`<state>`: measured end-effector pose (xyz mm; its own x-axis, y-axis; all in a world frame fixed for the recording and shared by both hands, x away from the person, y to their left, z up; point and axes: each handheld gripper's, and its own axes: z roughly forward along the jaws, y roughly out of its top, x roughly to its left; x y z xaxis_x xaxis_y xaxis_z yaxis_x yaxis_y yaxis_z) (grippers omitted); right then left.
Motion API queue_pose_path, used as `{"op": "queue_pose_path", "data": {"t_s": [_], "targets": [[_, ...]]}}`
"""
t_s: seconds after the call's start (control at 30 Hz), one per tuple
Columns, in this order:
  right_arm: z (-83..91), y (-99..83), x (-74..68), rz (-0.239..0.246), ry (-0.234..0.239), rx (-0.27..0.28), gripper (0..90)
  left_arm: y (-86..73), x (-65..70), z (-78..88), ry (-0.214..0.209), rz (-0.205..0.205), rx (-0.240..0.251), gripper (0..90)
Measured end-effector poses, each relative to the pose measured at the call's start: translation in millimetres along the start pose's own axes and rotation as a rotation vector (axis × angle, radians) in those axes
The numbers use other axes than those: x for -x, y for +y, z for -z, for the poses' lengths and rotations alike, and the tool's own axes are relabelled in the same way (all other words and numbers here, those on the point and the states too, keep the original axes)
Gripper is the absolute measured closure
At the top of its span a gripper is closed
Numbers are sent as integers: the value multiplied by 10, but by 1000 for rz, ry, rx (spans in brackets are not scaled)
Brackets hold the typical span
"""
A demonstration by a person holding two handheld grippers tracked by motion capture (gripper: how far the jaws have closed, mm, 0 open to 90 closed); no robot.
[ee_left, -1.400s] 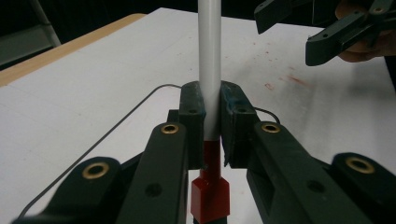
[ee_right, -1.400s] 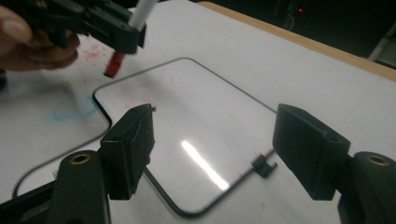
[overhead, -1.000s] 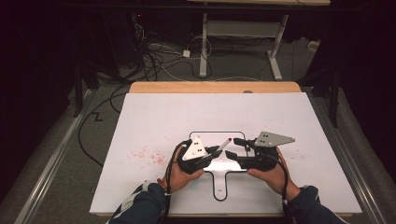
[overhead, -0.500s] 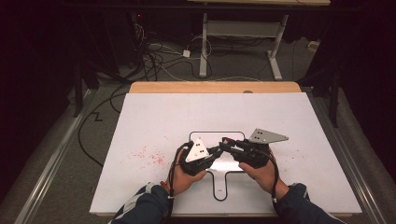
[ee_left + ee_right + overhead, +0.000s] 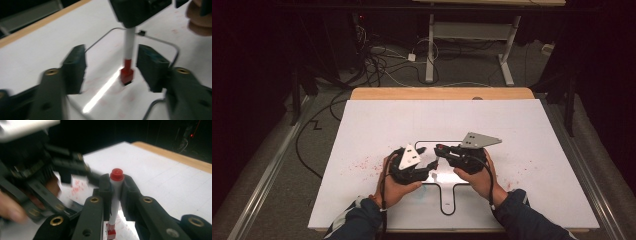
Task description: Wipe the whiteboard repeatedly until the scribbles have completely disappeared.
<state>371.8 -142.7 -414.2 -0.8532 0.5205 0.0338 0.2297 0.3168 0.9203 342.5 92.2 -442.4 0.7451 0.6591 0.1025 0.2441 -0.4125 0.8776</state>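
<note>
While the right tongs [image 5: 116, 186] pinch a red-capped marker [image 5: 115, 192], the left tongs [image 5: 111, 67], blurred, have just spread.

L gripper [image 5: 430, 169]: L hand [image 5: 394, 187] on grip, low over table, jaws pointing right, just been opening, nothing pressed between pads. R gripper [image 5: 439, 148]: R hand [image 5: 477, 177], jaws pointing left, just clamped tight. Tips nearly meeting. Both forearms sleeved.
</note>
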Motion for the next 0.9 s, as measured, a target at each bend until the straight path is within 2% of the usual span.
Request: {"op": "queue_pose_path", "data": {"t_s": [0.03,0.1,0.13,0.17,0.2,0.27,0.33,0.4,0.53,0.63,0.7,0.8,0.9], "targets": [[-45,-3,-14,14,4,-19,811,-44,-46,46,15,9,-10,304],[-123,-12,-45,53,0,-58,811,-137,-111,132,72,-19,-30,245],[-152,-17,-50,54,3,-68,811,-177,-149,174,87,-27,-38,242],[-172,-23,-55,51,1,-81,811,-219,-175,216,88,-10,-47,241],[-178,-24,-64,47,2,-81,811,-257,-198,258,103,-18,-43,237],[-181,-14,-93,67,7,-90,811,-325,-226,330,123,-14,-64,235],[-186,-2,-128,82,19,-100,812,-399,-237,396,129,-1,-84,235],[-184,13,-145,106,7,-113,812,-458,-235,453,129,12,-97,235],[-177,23,-95,135,-77,-123,812,-544,-200,549,132,27,-111,239],[-171,6,-115,127,-70,-112,812,-580,-181,594,139,24,-118,239],[-167,-16,-166,100,-31,-101,812,-592,-178,600,137,29,-117,236],[-157,-33,-269,88,12,-97,812,-586,-165,587,135,22,-121,225],[-148,-23,-324,126,-6,-110,813,-580,-154,575,127,19,-123,223]]}}
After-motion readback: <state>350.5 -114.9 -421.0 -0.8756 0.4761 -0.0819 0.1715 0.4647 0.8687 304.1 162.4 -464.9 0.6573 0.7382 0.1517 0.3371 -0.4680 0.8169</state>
